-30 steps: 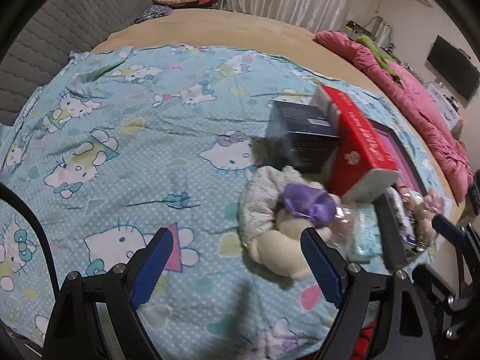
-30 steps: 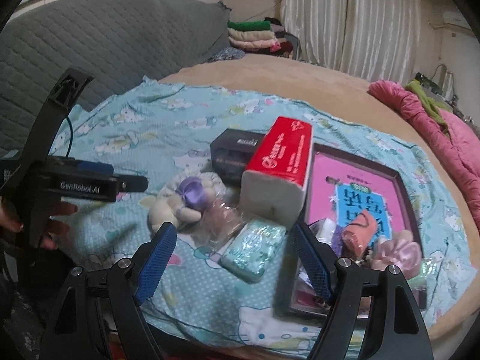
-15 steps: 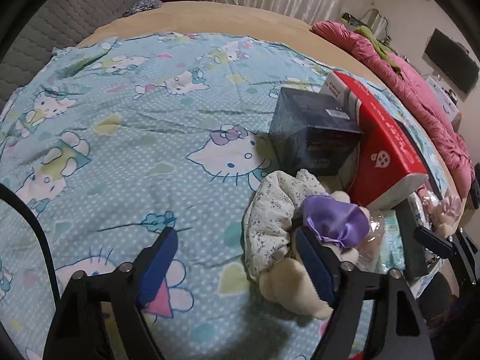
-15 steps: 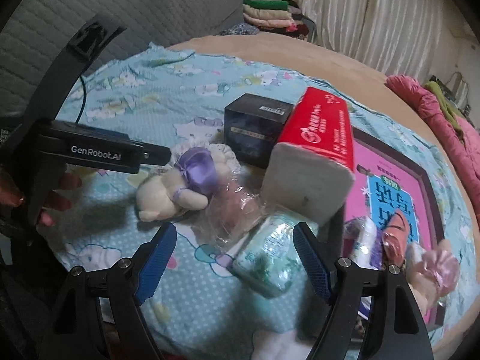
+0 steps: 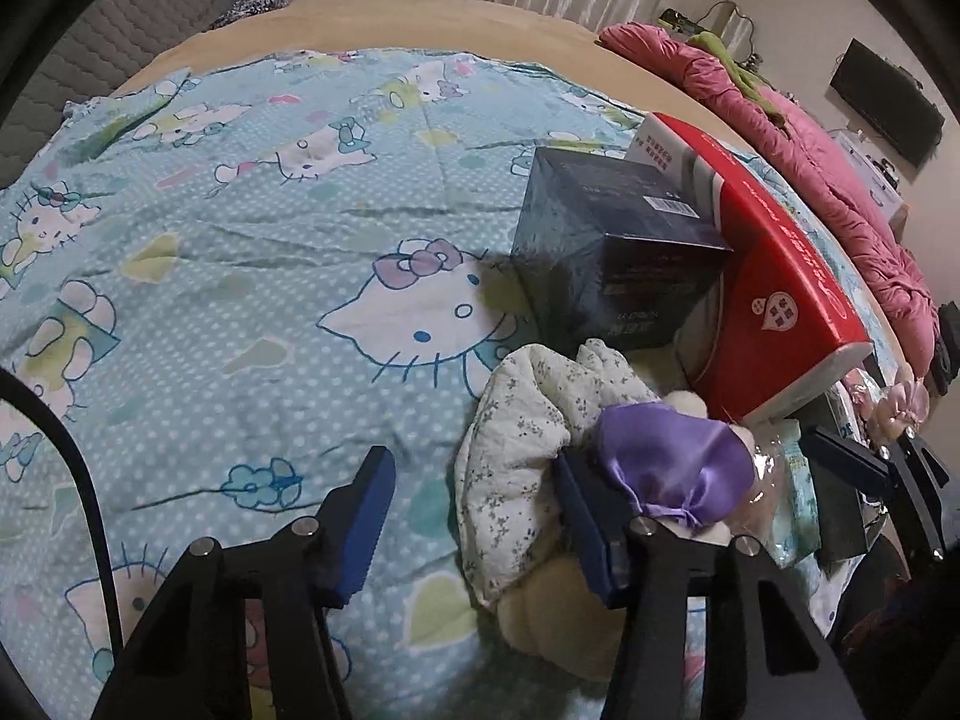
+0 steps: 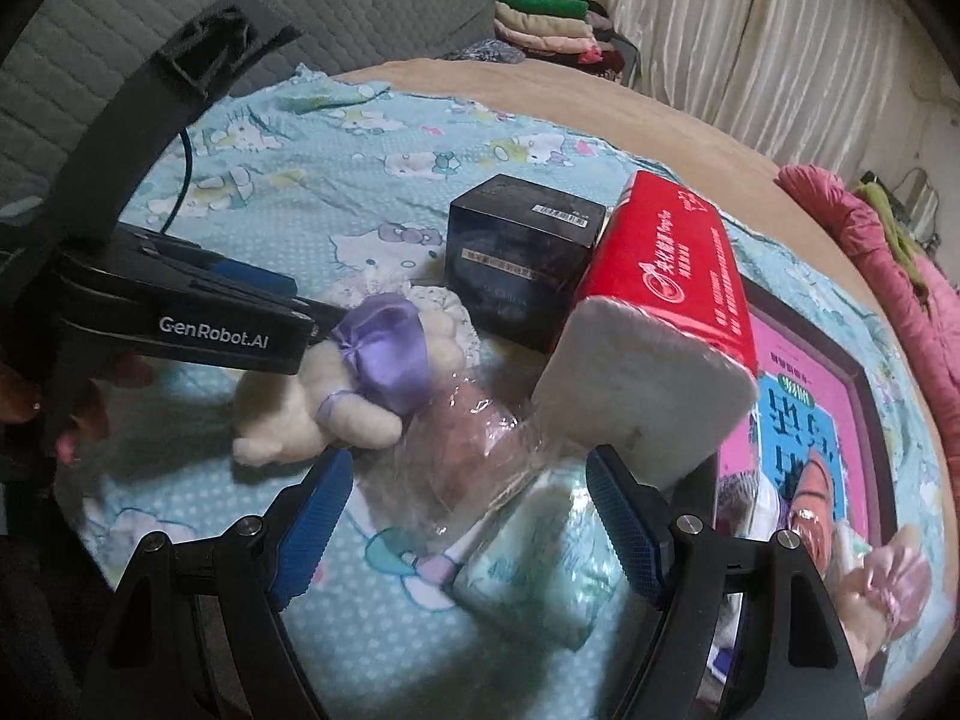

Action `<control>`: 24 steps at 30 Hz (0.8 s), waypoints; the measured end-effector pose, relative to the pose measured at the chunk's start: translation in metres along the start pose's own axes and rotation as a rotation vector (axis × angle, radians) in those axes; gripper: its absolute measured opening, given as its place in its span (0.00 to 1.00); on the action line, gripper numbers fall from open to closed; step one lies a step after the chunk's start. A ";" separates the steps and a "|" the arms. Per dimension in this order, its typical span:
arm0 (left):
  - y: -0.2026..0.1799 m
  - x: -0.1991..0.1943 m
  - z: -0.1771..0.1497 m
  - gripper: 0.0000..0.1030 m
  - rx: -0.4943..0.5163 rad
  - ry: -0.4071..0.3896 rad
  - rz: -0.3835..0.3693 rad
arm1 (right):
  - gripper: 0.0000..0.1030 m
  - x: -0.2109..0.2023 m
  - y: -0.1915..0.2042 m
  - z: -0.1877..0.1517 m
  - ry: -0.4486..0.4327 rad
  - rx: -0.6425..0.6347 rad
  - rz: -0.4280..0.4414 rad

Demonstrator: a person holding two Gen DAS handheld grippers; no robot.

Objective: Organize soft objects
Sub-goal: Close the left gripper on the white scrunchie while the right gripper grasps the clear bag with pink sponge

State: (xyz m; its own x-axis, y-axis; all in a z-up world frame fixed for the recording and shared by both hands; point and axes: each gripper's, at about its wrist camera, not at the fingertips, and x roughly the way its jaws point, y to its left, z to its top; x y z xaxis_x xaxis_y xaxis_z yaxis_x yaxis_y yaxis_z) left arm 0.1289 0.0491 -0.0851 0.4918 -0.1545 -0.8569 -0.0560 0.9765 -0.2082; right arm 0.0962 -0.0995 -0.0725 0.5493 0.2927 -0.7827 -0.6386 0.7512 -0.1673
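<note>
A cream plush toy with a purple satin bow lies on the Hello Kitty sheet, with a white floral cloth around it. My left gripper is open, its jaws astride the floral cloth; the right finger touches the bow. It also shows in the right wrist view. My right gripper is open, above a clear plastic bag and a pale green tissue pack.
A dark box and a red tissue pack stand behind the plush. A pink framed tray with small soft items lies right. A pink quilt runs along the bed's far right edge. Folded clothes sit at the back.
Both grippers have moved forward and down toward the pile. The left gripper's jaws now reach around the floral cloth beside the plush. The right gripper now hangs over the clear bag.
</note>
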 end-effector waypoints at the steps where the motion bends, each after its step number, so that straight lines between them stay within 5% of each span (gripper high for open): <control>1: -0.002 0.001 0.000 0.48 0.011 -0.001 0.005 | 0.79 0.004 0.001 0.001 0.005 -0.011 -0.012; 8: -0.002 0.007 0.001 0.29 0.014 -0.002 -0.021 | 0.76 0.026 0.010 0.004 0.031 -0.057 -0.040; 10: 0.000 0.006 0.001 0.16 0.004 -0.006 -0.044 | 0.72 0.030 0.010 0.004 0.027 -0.060 -0.031; 18: 0.007 -0.002 0.000 0.06 -0.025 -0.031 -0.085 | 0.62 0.017 -0.004 0.000 0.015 0.027 0.031; 24: 0.013 -0.028 0.001 0.04 -0.046 -0.123 -0.083 | 0.61 -0.005 -0.012 -0.002 -0.017 0.079 0.075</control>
State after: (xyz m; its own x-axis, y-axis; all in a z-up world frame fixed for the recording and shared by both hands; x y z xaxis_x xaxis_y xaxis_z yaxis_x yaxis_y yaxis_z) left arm 0.1150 0.0665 -0.0632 0.5989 -0.2121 -0.7722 -0.0489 0.9528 -0.2996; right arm 0.1003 -0.1114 -0.0672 0.5116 0.3592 -0.7805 -0.6337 0.7712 -0.0604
